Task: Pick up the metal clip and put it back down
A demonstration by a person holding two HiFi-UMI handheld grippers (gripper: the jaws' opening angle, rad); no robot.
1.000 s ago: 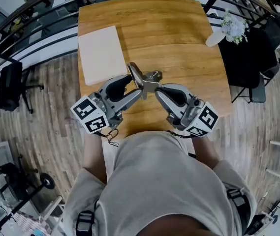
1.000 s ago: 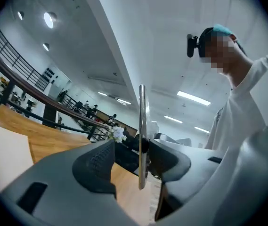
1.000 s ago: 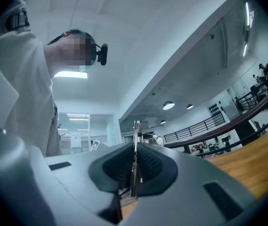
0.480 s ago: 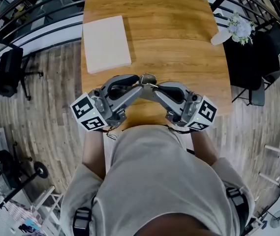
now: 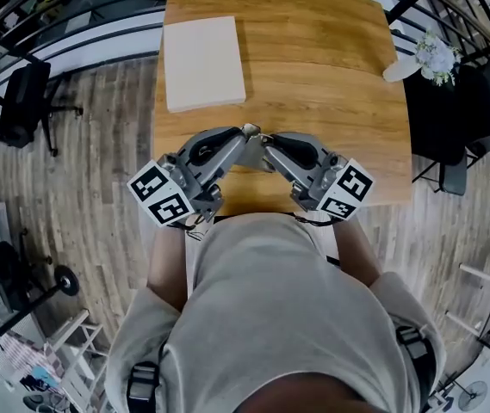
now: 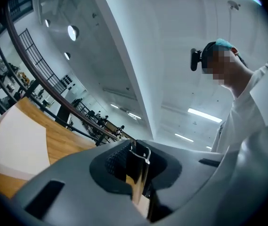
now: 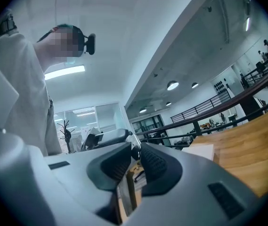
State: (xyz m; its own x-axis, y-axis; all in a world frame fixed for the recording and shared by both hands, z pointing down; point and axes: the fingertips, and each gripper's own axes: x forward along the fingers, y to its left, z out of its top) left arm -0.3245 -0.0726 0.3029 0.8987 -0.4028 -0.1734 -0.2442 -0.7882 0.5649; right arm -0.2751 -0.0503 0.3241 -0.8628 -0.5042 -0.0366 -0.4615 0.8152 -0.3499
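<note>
A small metal clip hangs above the wooden table, between the tips of both grippers just in front of my body. My left gripper comes in from the left. Its jaws have just been closing and are now shut on the clip, whose wire handle shows between the pads. My right gripper meets it from the right. Its jaws have just been opening, and a metal tab of the clip still stands between its tips, with a gap lower down.
A white flat pad lies on the table's far left part. To the right stands a dark side table with white flowers. A black office chair is on the floor at the left. The table's front edge runs just under the grippers.
Both grippers have drawn back toward my body, near the table's front edge. The left jaws, wide apart before, have closed round the clip. The right jaws have loosened.
</note>
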